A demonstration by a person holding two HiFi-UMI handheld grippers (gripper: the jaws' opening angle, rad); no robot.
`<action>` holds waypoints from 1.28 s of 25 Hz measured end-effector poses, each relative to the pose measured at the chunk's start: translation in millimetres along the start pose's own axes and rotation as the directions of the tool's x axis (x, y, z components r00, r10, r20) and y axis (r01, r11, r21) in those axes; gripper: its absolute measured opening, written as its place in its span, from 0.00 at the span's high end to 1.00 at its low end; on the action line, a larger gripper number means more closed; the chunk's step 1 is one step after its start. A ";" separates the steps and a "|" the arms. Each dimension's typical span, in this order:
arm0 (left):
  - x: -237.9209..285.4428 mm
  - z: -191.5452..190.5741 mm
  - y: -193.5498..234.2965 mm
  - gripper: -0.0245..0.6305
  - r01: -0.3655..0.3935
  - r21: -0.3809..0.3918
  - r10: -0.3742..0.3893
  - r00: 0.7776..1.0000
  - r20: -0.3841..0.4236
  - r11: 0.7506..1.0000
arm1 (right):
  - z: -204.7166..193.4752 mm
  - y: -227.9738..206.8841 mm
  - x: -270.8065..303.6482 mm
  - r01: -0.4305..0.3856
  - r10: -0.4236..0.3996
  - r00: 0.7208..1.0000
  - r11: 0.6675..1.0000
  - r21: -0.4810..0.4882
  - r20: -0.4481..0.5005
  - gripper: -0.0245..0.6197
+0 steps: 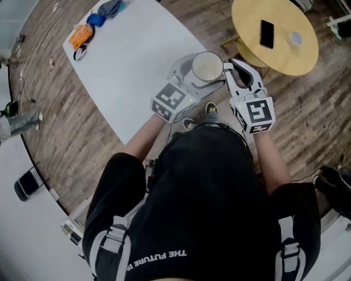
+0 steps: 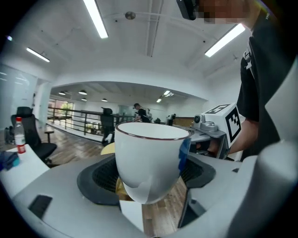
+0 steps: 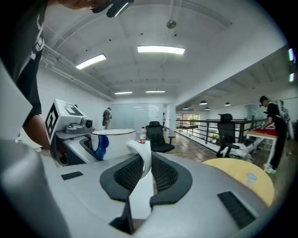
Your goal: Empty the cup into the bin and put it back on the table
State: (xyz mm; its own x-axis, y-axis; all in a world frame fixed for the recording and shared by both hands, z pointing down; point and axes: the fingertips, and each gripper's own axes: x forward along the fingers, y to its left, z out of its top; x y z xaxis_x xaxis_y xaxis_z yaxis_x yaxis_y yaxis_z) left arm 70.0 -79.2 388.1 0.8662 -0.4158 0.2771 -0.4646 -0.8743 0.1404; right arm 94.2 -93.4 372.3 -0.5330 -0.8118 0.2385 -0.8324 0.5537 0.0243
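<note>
A white cup [image 1: 207, 67] with a dark rim is held upright in the air in front of the person's chest, off the white table's [image 1: 131, 60] edge. Its inside looks pale beige from above. In the left gripper view the cup's [image 2: 149, 158] bowl fills the gap between the black pads, and my left gripper [image 2: 151, 174] is shut on it. My right gripper [image 3: 139, 169] is shut on the cup's white handle [image 3: 142, 158], with the cup's body [image 3: 114, 142] just to its left. In the head view the left gripper [image 1: 186, 77] and right gripper [image 1: 233, 70] flank the cup.
A round yellow table [image 1: 282, 55] at the upper right carries a black phone [image 1: 266, 34] and a small pale lid [image 1: 295, 39]. Orange [image 1: 81, 36] and blue [image 1: 104, 16] items lie at the white table's far end. Wood floor surrounds both tables. No bin shows.
</note>
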 end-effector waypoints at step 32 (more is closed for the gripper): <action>249.7 -228.8 -222.8 0.35 0.251 -0.681 -0.712 0.419 -0.564 0.688 | -337.2 -149.0 -217.4 0.525 -0.077 0.803 0.560 0.641 -0.590 0.87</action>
State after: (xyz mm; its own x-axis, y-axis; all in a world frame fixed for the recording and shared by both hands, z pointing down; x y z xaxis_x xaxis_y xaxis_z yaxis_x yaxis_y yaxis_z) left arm 347.7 69.1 643.5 0.5896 0.5895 0.5522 -0.2272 -0.5350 0.8137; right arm 385.3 63.1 644.2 -0.2742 -0.5855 0.7629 -0.8434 -0.2348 -0.4833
